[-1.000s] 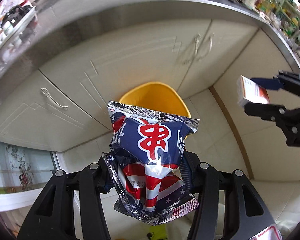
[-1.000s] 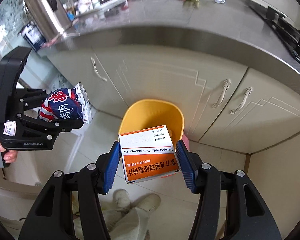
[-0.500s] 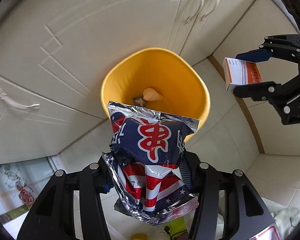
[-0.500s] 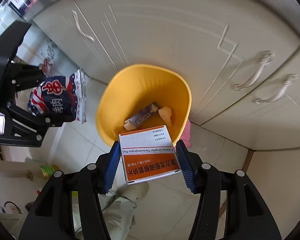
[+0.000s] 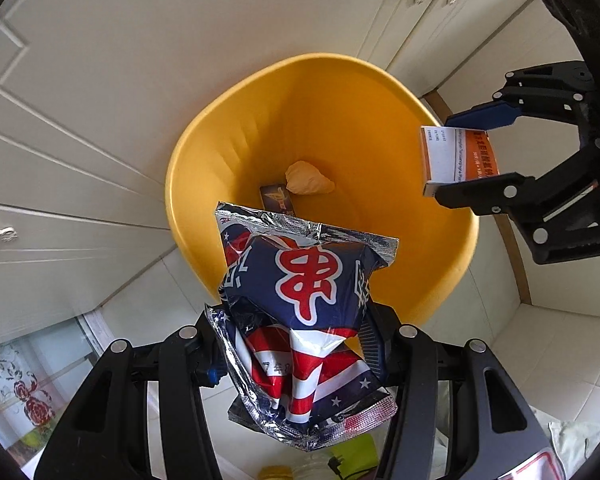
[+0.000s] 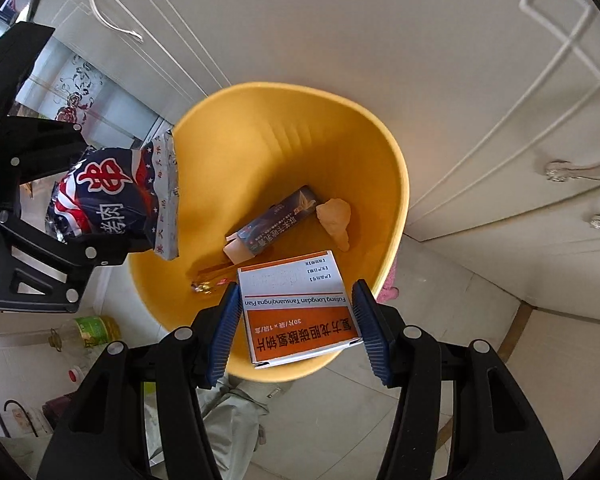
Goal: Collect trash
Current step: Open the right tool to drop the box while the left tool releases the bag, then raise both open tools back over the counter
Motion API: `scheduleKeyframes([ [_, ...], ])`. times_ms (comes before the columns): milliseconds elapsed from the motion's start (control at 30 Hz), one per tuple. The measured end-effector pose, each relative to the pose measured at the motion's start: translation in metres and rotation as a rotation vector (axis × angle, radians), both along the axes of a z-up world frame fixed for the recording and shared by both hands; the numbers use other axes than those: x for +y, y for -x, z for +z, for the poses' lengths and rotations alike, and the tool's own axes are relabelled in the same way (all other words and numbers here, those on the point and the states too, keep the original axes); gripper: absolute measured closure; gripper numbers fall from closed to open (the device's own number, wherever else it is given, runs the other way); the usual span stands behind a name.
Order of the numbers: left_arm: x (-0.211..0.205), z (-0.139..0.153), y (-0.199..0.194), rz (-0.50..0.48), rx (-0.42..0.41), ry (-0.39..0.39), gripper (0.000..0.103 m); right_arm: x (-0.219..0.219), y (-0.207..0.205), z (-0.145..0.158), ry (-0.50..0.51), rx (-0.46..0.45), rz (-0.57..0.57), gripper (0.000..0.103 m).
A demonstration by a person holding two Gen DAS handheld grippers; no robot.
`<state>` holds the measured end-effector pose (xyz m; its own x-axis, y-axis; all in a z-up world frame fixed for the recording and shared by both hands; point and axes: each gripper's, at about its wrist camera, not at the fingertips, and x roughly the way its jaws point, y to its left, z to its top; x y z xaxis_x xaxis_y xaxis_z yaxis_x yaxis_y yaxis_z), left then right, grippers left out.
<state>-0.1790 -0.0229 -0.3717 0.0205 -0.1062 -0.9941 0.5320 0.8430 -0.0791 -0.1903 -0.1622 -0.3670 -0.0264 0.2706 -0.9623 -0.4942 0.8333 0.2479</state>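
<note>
Left gripper [image 5: 300, 344] pinched crumpled foil snack bag [image 5: 300, 304], bag held over near left rim of yellow bin [image 5: 204, 152]. Right gripper [image 6: 296, 328] clamped orange-and-white medicine box [image 6: 296, 312] between blue pads [image 6: 224, 332], box poised over near right rim. Inside bin: dark carton [image 6: 276, 220], pale crumpled scrap [image 6: 336, 220] beside it. Bin stood on tiled floor [image 6: 440, 312] against white cabinet doors [image 6: 340, 32]

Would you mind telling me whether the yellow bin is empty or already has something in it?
Not empty. The yellow bin holds a dark carton, a pale crumpled scrap and a clear wrapper.
</note>
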Motion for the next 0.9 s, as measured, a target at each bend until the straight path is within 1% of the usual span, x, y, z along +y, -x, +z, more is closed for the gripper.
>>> scheduleKeyframes([
  [133,-0.002,-0.002,-0.001,0.002,0.006,-0.001,0.051,0.000,-0.002,-0.007,-0.002,0.009,0.008,0.045],
  [267,-0.004,-0.006,-0.002,0.000,0.018,0.001,0.050,-0.002,-0.005,-0.005,-0.023,0.003,0.014,0.044],
  [333,-0.004,-0.006,-0.002,-0.001,0.020,0.003,0.048,-0.002,-0.006,-0.003,-0.028,-0.006,0.015,0.039],
  [367,-0.003,-0.005,-0.002,0.002,0.017,0.001,0.040,-0.003,-0.006,-0.001,-0.029,-0.019,0.016,0.030],
  [400,-0.002,-0.005,-0.003,0.007,0.013,0.000,0.035,-0.003,-0.006,0.002,-0.031,-0.028,0.018,0.028],
  [433,-0.001,-0.004,-0.002,0.012,0.004,-0.001,0.026,-0.004,-0.006,0.003,-0.029,-0.033,0.018,0.028],
  [467,0.000,-0.002,-0.002,0.017,-0.004,0.003,0.023,-0.005,-0.006,0.005,-0.029,-0.037,0.016,0.028],
  [533,0.002,0.003,0.000,0.022,-0.007,0.014,0.021,-0.008,-0.004,0.007,-0.026,-0.038,0.011,0.028],
  [667,0.003,0.016,0.004,0.023,-0.024,0.003,0.021,-0.014,-0.001,0.016,-0.027,-0.039,-0.008,0.028],
  [900,0.008,0.044,0.014,0.055,-0.048,0.008,0.021,-0.015,0.011,0.050,-0.041,-0.069,-0.021,0.028],
])
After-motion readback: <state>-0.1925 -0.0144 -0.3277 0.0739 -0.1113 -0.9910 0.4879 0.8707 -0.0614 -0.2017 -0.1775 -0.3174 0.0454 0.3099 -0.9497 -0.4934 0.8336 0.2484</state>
